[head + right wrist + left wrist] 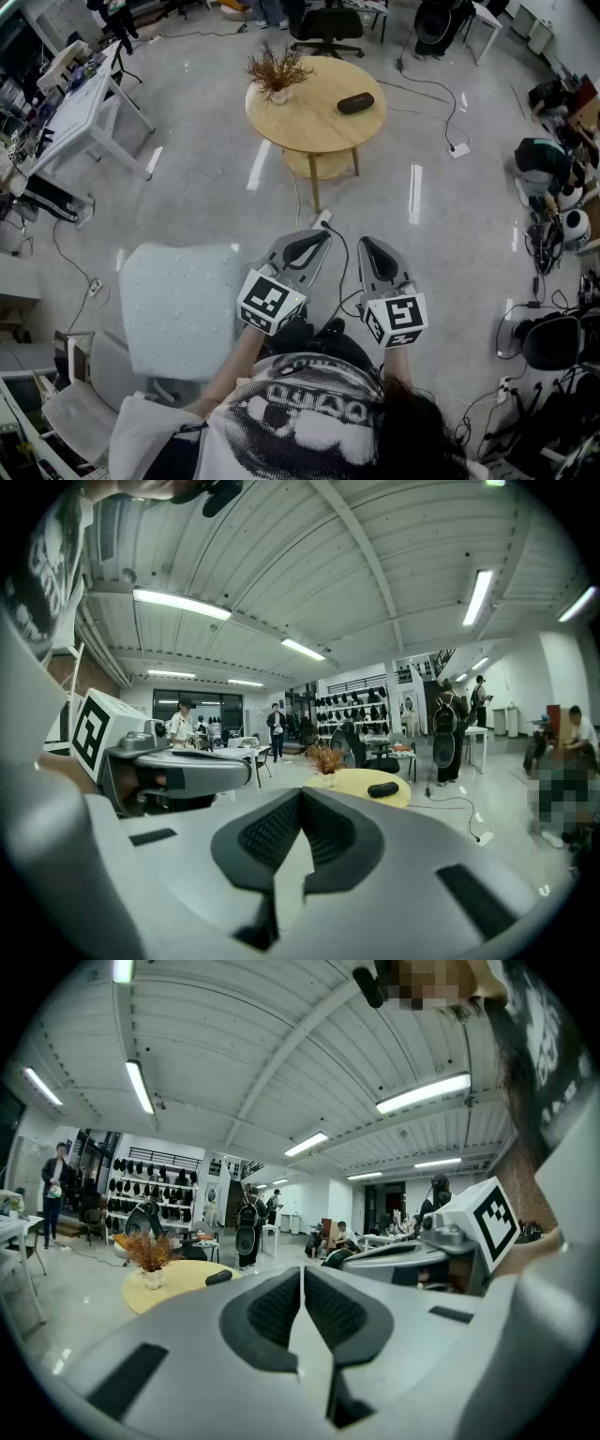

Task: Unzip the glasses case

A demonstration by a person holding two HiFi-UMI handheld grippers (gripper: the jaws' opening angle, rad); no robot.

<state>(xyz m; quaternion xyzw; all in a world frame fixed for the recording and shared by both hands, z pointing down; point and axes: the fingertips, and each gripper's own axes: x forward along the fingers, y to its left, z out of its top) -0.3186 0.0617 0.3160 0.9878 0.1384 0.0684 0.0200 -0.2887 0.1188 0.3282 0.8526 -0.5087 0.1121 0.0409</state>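
Observation:
A black glasses case lies on the right part of a round wooden table far ahead of me. It shows small in the left gripper view as the case and in the right gripper view as the case. My left gripper and right gripper are held close to my body, side by side, well short of the table. Both point roughly level toward it. Each has its jaws together with nothing between them.
A vase of dried plants stands on the table's left side. A pale blue padded chair sits at my left. A white desk is at far left, an office chair behind the table, cables and a power strip on the floor.

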